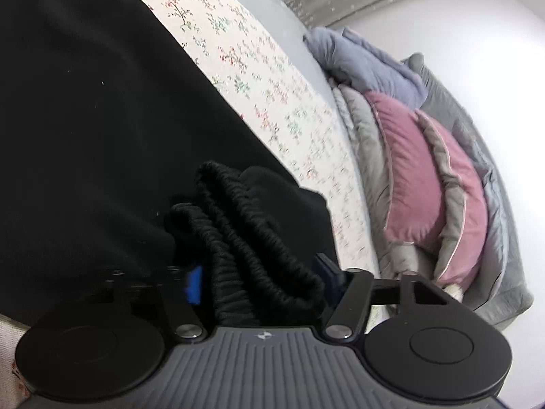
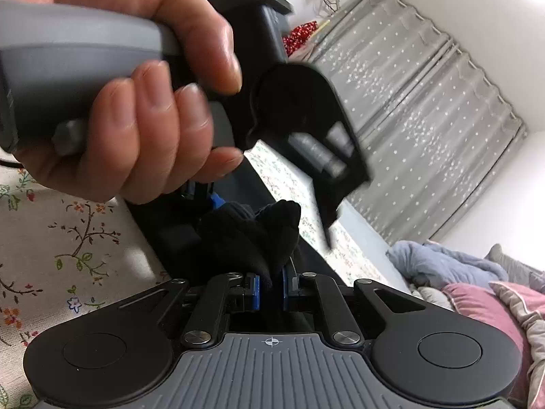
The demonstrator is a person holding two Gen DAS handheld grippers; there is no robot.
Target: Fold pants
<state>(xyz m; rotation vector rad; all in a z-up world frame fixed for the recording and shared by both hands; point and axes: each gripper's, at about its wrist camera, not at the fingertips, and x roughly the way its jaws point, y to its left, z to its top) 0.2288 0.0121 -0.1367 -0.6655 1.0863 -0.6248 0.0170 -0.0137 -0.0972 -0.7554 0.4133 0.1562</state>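
The black pants (image 1: 88,109) lie spread over the floral bed sheet (image 1: 245,58). My left gripper (image 1: 262,283) is shut on the bunched elastic waistband (image 1: 245,225), which fills the gap between its blue pads. My right gripper (image 2: 270,288) is shut on another bunch of the black pants (image 2: 259,235), with fabric sticking up between its blue pads. In the right wrist view the left gripper (image 2: 296,119) and the hand (image 2: 129,102) holding it are just above and ahead of the right gripper, blurred.
A pile of bedding with pink pillows (image 1: 419,177) and a blue-grey quilt (image 1: 368,64) lies at the far end of the bed. Grey starred curtains (image 2: 408,102) hang along the white wall. The floral sheet (image 2: 68,238) shows left of the right gripper.
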